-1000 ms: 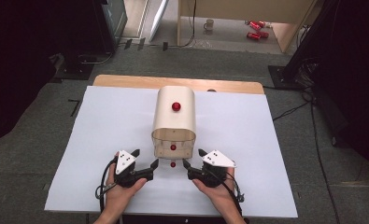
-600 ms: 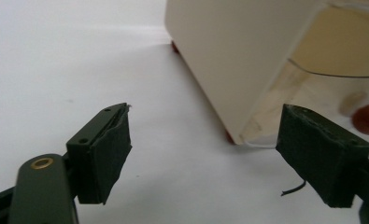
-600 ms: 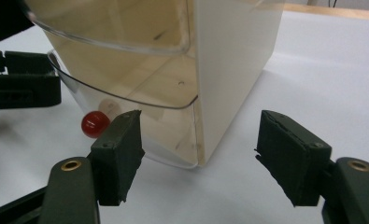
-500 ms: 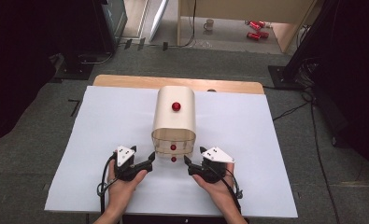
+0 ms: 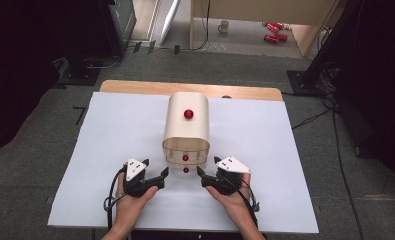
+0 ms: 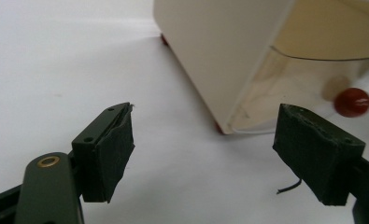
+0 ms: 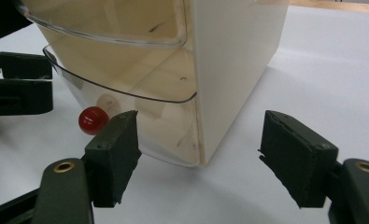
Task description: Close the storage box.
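White sheeting covers the counter (image 5: pixel 110 150), which stands on a grey floor with dark stands and cables around it. At the middle of the sheet sits a cream bread box (image 5: pixel 186 127) with a rounded top and a red knob (image 5: pixel 188 114) on that top. Its near end faces the person and has a clear curved door (image 5: pixel 185 150); a lower red knob (image 5: pixel 186 170) shows at the foot of that door, close to the sheet.

Both hands rest just in front of the box. The left hand-held gripper (image 5: pixel 164 172) points inward from the left, jaws spread and empty; in its own view the box's near corner and the lower knob lie just past the pads. The right hand-held gripper (image 5: pixel 200 172) mirrors it from the right, jaws likewise spread and holding nothing, with the box's other near corner between its pads in its own view.

My judgement: the work on the box has hardly begun. Neither tool touches the door or a knob, and the door appears down. Taking hold of the lower knob and moving the door is all yet to do.
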The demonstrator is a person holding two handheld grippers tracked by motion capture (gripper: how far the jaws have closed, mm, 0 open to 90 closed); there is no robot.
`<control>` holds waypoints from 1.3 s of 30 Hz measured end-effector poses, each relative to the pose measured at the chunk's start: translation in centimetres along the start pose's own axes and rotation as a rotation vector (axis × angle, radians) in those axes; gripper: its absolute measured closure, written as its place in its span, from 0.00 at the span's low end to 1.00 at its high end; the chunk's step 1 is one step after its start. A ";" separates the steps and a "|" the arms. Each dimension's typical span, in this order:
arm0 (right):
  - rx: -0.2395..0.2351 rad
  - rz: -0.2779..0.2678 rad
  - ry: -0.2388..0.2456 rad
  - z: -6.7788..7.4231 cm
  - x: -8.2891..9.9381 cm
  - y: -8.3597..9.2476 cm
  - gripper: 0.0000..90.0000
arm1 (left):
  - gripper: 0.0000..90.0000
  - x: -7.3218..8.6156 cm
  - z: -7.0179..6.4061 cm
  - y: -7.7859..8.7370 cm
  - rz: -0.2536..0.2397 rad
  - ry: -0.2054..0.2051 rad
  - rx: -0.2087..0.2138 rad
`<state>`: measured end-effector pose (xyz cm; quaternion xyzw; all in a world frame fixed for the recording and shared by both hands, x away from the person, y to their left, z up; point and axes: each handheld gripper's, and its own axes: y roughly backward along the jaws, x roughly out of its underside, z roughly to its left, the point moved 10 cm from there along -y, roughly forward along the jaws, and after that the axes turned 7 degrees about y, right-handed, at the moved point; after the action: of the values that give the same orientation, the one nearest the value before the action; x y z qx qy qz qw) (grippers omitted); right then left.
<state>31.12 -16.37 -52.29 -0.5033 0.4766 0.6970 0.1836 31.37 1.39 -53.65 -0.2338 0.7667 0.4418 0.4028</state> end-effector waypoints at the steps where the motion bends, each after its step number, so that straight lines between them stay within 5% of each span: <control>1: 0.002 0.003 0.000 0.0 0.1 0.0 0.32 | 0.22 0.0 -0.1 -0.1 0.001 0.002 0.002; 10: 0.000 0.006 -0.001 -0.1 0.1 -0.2 0.31 | 0.22 -0.2 0.5 -0.7 0.013 0.051 -0.020; 18: 0.022 0.014 0.000 -0.6 0.5 0.0 0.32 | 0.22 0.0 1.1 0.0 0.025 0.012 -0.031; 22: 0.053 0.023 -0.014 -2.0 1.0 1.0 0.23 | 0.14 0.3 2.3 0.8 0.068 -0.031 -0.069; 28: 0.116 0.053 -0.030 -4.7 2.0 3.3 0.08 | 0.05 0.3 3.0 2.1 0.084 -0.051 -0.063; 35: 0.170 0.099 -0.024 -7.4 3.8 5.9 0.07 | 0.03 0.5 4.6 3.9 0.103 -0.094 -0.106; 39: 0.207 0.114 -0.042 -9.3 4.9 7.3 0.07 | 0.03 0.9 6.6 5.0 0.115 -0.072 -0.133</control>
<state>28.52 -28.85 -53.47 -0.4393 0.5697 0.6638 0.2045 30.03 9.62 -53.85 -0.1996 0.7327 0.5224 0.3878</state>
